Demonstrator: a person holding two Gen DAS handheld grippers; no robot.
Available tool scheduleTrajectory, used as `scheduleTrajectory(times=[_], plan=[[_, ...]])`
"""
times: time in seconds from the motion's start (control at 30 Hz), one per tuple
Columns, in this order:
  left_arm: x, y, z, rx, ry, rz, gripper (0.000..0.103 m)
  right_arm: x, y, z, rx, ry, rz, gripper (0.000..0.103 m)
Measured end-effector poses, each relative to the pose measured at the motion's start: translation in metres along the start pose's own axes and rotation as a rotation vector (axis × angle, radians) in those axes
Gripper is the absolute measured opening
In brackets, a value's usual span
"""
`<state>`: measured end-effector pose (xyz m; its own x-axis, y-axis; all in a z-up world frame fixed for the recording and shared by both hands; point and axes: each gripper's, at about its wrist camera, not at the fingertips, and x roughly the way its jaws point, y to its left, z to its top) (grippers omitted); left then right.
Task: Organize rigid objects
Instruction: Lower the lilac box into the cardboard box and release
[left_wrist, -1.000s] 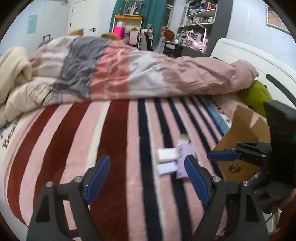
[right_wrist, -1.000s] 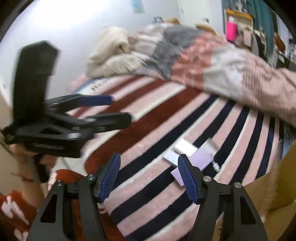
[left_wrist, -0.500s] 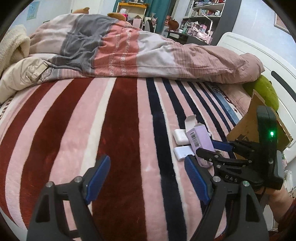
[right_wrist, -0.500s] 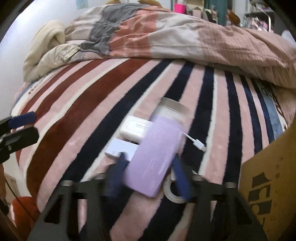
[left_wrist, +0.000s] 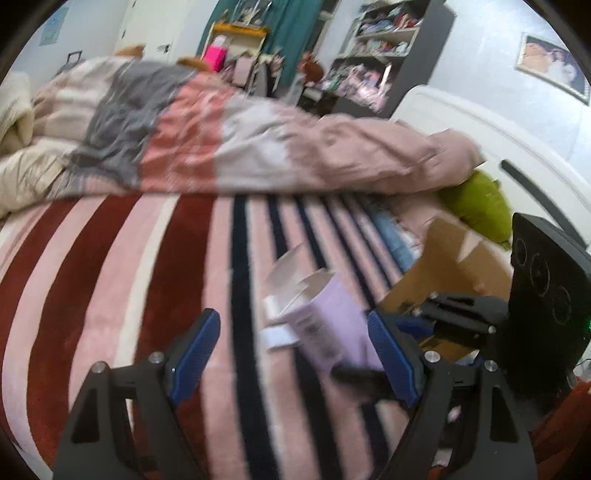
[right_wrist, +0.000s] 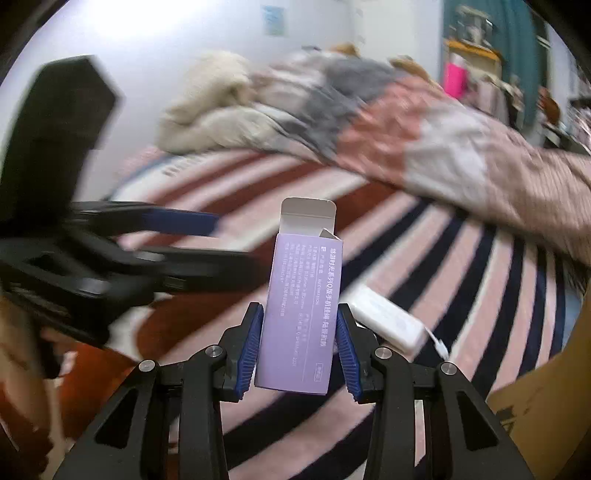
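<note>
While the left gripper (left_wrist: 291, 354) gapes, the right gripper (right_wrist: 297, 339) clamps a lilac carton (right_wrist: 301, 310) printed with small Chinese text.

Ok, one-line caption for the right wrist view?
Right gripper clamps an open-flapped purple box above the striped bedspread.

A striped blanket (left_wrist: 122, 280) in red, pink, white and navy covers the bed. A crumpled duvet (left_wrist: 229, 144) with grey, salmon and pale panels lies across its far side, and a cream blanket (right_wrist: 221, 107) is bunched at one end. A green plush toy (left_wrist: 480, 203) rests against the white headboard (left_wrist: 476, 125). Behind stand a dark, crowded bookshelf (left_wrist: 384, 48), teal curtains (left_wrist: 295, 26) and a bright pink container (left_wrist: 215, 56). A framed picture (left_wrist: 554, 70) hangs on the wall.
</note>
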<state>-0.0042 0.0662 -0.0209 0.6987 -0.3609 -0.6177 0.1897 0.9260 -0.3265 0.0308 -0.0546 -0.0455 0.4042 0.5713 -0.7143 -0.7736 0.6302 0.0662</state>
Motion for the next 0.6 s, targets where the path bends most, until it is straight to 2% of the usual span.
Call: scheduleTrajectory(times=[0.07,0.13,0.27,0.43,0.6], plan=[[-0.008,-0.018,0.010,0.020,-0.028,-0.039,0.077,-0.020,0.005,0.005,-0.025,-0.034,0.043,0.035],[-0.011,-0.035,0.020,0.042,-0.036,-0.075,0.060,-0.045,0.003,0.009,-0.045,-0.075,0.061,0.035],[0.000,-0.076,0.042,0.099,-0.021,-0.145,0.044,-0.086,-0.010,0.011,-0.055,-0.143,0.069,0.035],[0.024,-0.136,0.063,0.206,0.006,-0.182,0.039,-0.126,-0.052,0.000,0.008,-0.179,0.044,0.034],[0.066,-0.191,0.076,0.279,0.080,-0.238,0.039,-0.161,-0.097,-0.020,0.092,-0.183,-0.018,0.034]])
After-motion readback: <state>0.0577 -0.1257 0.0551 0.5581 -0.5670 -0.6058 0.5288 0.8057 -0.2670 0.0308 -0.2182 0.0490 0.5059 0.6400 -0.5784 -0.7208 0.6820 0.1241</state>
